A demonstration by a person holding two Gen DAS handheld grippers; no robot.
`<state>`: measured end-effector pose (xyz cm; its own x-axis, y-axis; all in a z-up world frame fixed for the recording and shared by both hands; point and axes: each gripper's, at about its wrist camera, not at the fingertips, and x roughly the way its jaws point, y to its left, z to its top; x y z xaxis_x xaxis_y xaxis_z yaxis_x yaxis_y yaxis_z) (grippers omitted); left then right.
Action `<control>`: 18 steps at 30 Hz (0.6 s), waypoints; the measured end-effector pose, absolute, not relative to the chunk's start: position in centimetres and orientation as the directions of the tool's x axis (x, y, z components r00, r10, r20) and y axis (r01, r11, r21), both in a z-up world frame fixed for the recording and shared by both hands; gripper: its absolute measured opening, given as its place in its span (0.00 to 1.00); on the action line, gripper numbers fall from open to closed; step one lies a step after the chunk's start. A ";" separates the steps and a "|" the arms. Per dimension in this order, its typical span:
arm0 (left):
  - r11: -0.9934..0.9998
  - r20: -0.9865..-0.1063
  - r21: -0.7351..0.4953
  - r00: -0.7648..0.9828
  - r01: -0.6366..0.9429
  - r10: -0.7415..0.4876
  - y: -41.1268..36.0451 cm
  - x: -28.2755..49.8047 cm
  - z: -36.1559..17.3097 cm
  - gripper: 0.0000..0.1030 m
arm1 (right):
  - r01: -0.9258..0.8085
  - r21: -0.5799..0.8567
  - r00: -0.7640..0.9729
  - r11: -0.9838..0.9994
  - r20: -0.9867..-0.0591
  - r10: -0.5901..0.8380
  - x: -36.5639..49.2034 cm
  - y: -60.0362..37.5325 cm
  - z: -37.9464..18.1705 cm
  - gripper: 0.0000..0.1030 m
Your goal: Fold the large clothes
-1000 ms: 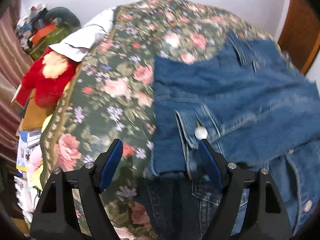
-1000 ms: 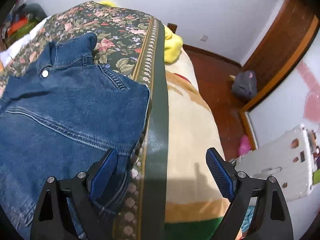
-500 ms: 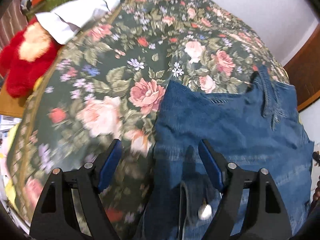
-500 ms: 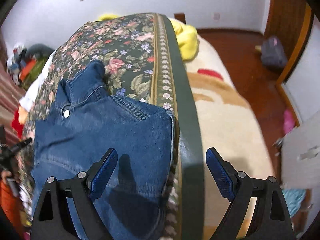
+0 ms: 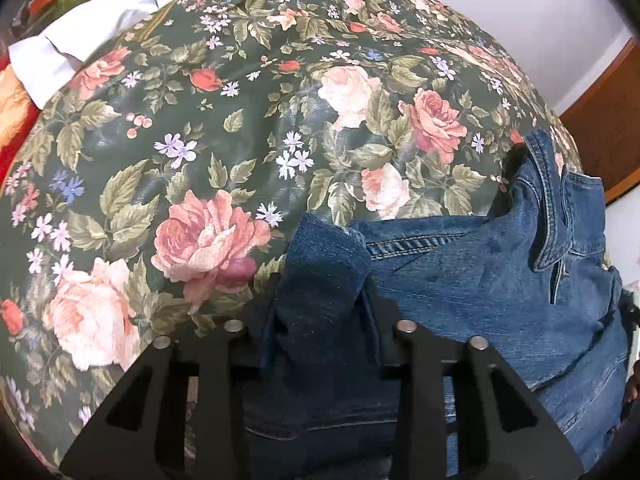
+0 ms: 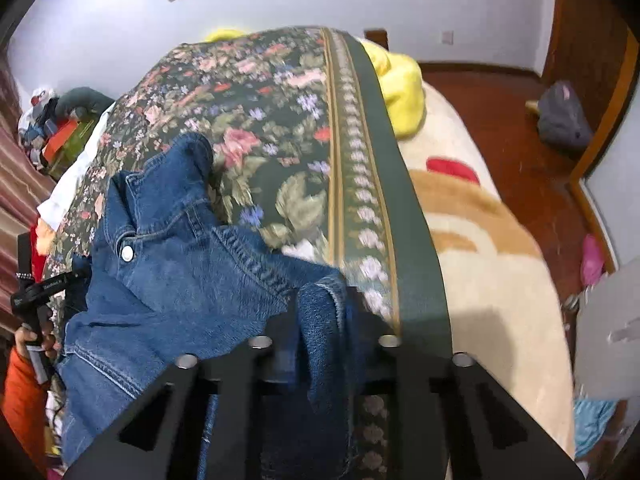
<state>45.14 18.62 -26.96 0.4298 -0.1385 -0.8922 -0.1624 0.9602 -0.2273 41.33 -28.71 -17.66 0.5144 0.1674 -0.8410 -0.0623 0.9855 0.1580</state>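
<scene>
A blue denim jacket (image 5: pixel 480 272) lies on the floral bedspread (image 5: pixel 200 140). Its collar and a metal button (image 6: pixel 127 254) face the far end. My left gripper (image 5: pixel 320 312) is closing its jaws on the jacket's left shoulder corner. That corner stands bunched up between the fingers. In the right wrist view the jacket (image 6: pixel 180 280) stretches off to the left. My right gripper (image 6: pixel 324 328) is shut on the jacket's right shoulder corner, close to the green border of the bedspread (image 6: pixel 380 168). Denim hides the pads of both grippers.
A white cloth (image 5: pixel 100 28) and red plush lie past the bedspread's left edge. To the right a cream blanket (image 6: pixel 480 260) with a yellow bundle (image 6: pixel 400 88) drops to a wooden floor with a grey bag (image 6: pixel 564 116). A hand in an orange sleeve (image 6: pixel 24 380) shows at left.
Both grippers went from wide open to closed on the jacket's shoulder corners. Each moved forward and down over the denim, and the corners now stand bunched between the fingers.
</scene>
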 end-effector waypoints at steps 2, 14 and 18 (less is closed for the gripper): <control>0.957 -0.884 -0.236 0.447 -0.170 -0.138 18.6 44.8 -25.9 0.23 | -0.083 0.126 0.548 0.988 -0.823 0.151 41.4 -28.0 -16.4 0.10; 0.967 -0.758 -0.134 0.651 -0.217 0.041 22.5 42.1 -15.6 0.19 | -0.216 -0.005 0.661 0.976 -0.737 0.142 49.3 -19.5 -10.9 0.09; 0.960 -0.800 -0.086 0.593 -0.266 0.093 25.1 43.1 -18.3 0.19 | -0.209 -0.024 0.651 0.978 -0.750 0.121 53.1 -16.9 -12.5 0.09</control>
<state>43.09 25.08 -18.26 0.5931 0.0927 -0.7998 -0.2662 0.9601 -0.0861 53.11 -16.92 -12.45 0.6505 0.1205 -0.7499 -0.2093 0.9775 -0.0245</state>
